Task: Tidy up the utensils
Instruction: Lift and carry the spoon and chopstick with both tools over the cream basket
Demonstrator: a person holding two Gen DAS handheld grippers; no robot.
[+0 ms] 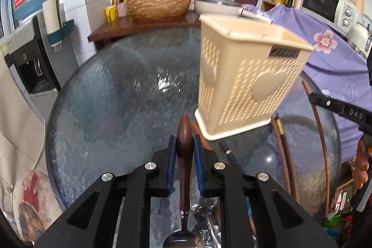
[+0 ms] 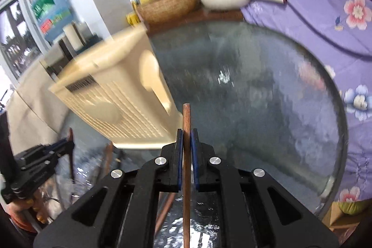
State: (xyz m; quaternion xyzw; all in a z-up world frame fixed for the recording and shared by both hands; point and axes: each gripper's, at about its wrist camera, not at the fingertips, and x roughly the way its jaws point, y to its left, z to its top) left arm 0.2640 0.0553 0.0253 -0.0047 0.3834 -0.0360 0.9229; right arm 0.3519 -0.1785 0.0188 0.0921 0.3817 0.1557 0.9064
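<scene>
My left gripper point(image 1: 184, 141) is shut on a spoon point(image 1: 184, 155), its blue pads pressing the dark wooden handle, with the metal bowl hanging below near the camera. A beige perforated utensil holder point(image 1: 246, 78) stands on the round glass table point(image 1: 104, 97), just ahead and to the right. My right gripper point(image 2: 186, 134) is shut on a thin wooden chopstick point(image 2: 187, 117) that points forward. The holder point(image 2: 116, 99) is ahead to its left, blurred. The other gripper shows in each view: the right one point(image 1: 312, 97) and the left one point(image 2: 69, 145).
More chopsticks point(image 1: 283, 155) and a second spoon point(image 1: 209, 215) lie on the glass in front of the holder. A purple flowered cloth point(image 2: 325, 22) borders the table on the right. Behind are a wooden basin point(image 1: 158, 6), a white pan point(image 1: 216, 5) and a water dispenser point(image 1: 30, 57).
</scene>
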